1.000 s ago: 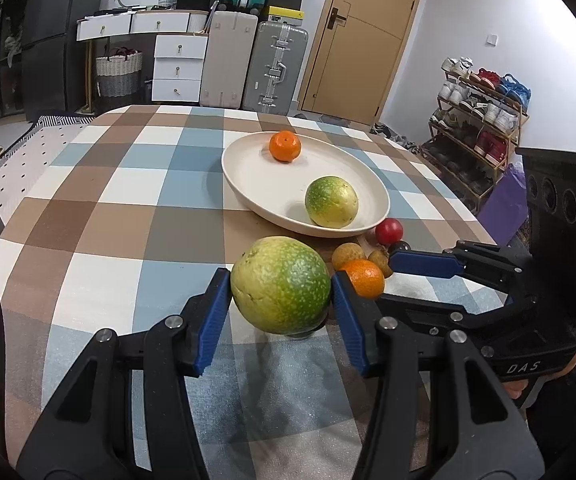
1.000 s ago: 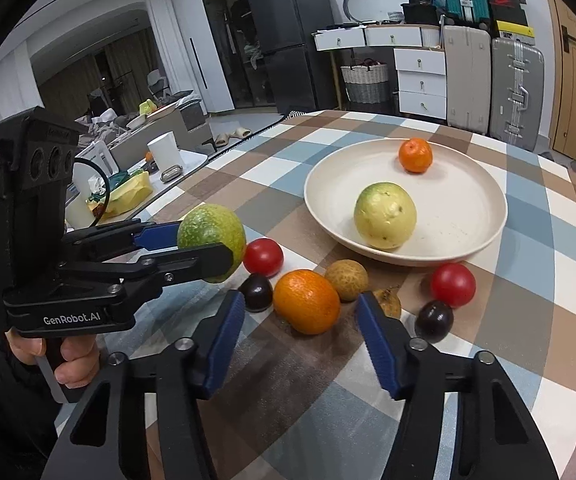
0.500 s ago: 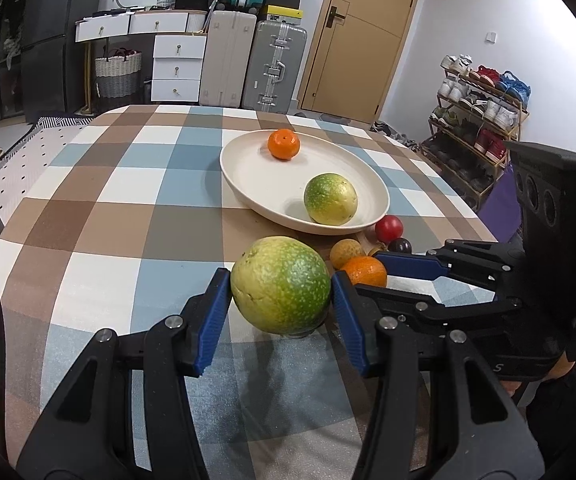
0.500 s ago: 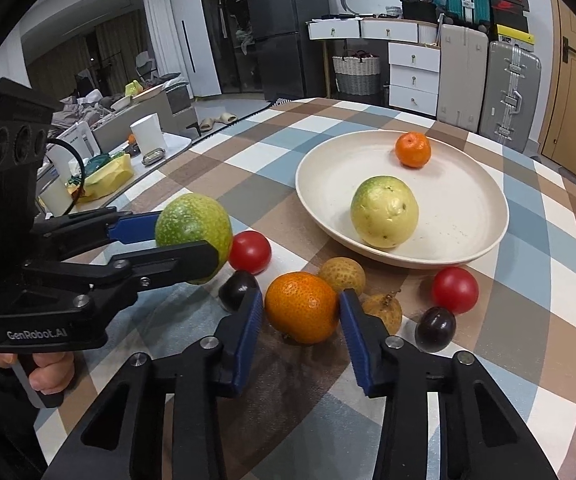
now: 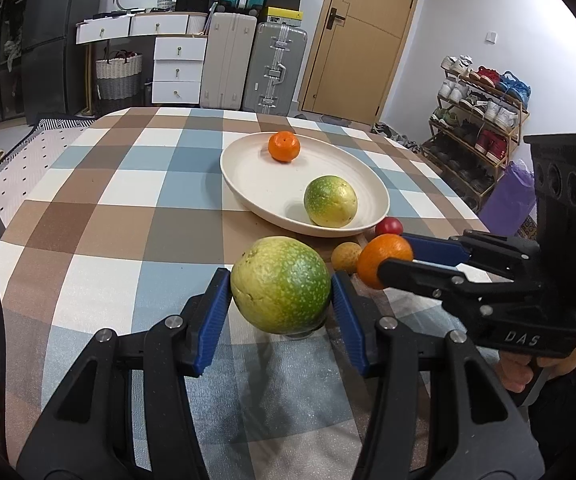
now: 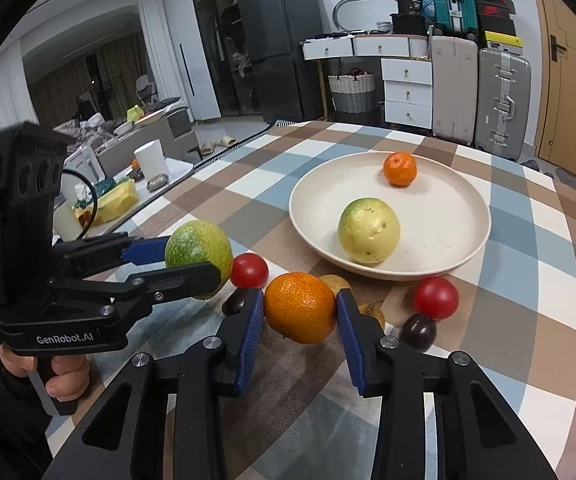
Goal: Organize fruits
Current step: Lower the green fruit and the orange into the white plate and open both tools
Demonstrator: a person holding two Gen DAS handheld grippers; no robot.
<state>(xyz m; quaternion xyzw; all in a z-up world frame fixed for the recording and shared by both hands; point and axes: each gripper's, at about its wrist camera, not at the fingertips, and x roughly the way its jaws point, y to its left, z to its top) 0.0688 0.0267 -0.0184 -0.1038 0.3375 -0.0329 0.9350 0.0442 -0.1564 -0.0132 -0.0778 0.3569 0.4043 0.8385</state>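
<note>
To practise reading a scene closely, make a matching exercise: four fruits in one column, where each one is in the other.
Fruits:
1. big green citrus
2. large orange
3. small mandarin
4. dark plum

Places:
A. on the tablecloth
B. in the left claw
C. at the plate's far side
D. in the right claw, jaws closing on it

Pairs: 1-B, 2-D, 3-C, 4-A

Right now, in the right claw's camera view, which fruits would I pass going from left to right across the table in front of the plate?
Green fruit in the left claw → red tomato → orange in the right claw → second red tomato.
</note>
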